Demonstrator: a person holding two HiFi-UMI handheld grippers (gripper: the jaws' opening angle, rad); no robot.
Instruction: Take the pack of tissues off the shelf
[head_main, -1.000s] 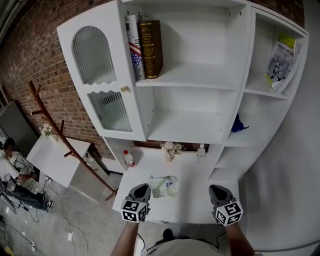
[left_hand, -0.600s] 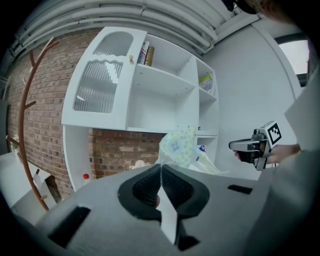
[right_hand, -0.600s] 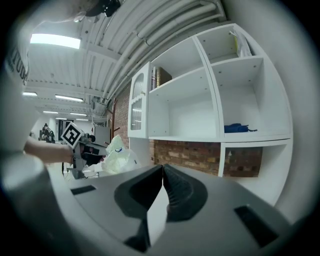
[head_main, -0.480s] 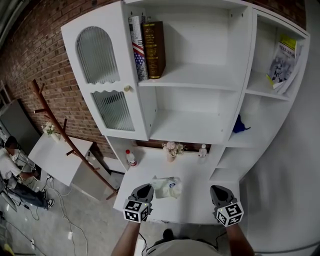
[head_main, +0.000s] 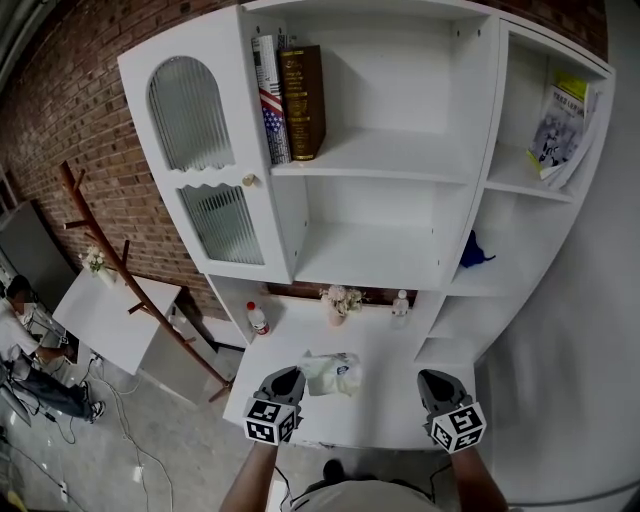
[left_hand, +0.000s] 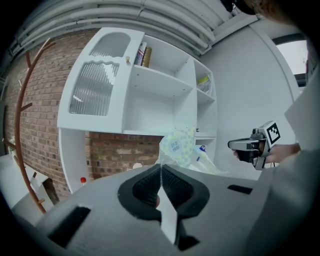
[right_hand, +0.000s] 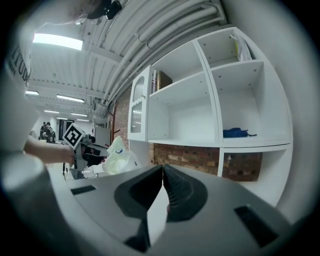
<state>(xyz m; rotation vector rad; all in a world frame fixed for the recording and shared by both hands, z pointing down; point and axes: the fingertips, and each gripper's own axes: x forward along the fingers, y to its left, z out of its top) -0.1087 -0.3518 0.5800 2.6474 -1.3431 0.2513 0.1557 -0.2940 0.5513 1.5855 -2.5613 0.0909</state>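
1. The left gripper (head_main: 288, 376) (left_hand: 161, 167) is seen fully closed, with a thin edge of the wrapper of the pack of tissues (head_main: 330, 373) (left_hand: 179, 147) (right_hand: 117, 156) pinched between its jaws
2. The pack is held clear of the shelves, over the front left part of the counter (head_main: 385, 345) of the white cabinet (head_main: 400, 150)
3. The right gripper (head_main: 436, 378) (right_hand: 163, 167) is seen near the counter's front right corner, jaws pressed together, with nothing gripped

The shelf unit (head_main: 400, 150) is finished in white, and the wall (head_main: 90, 130) is laid in red-brown brick. The pack of tissues (head_main: 330, 373) is wrapped in pale green spotted film marked with blue.
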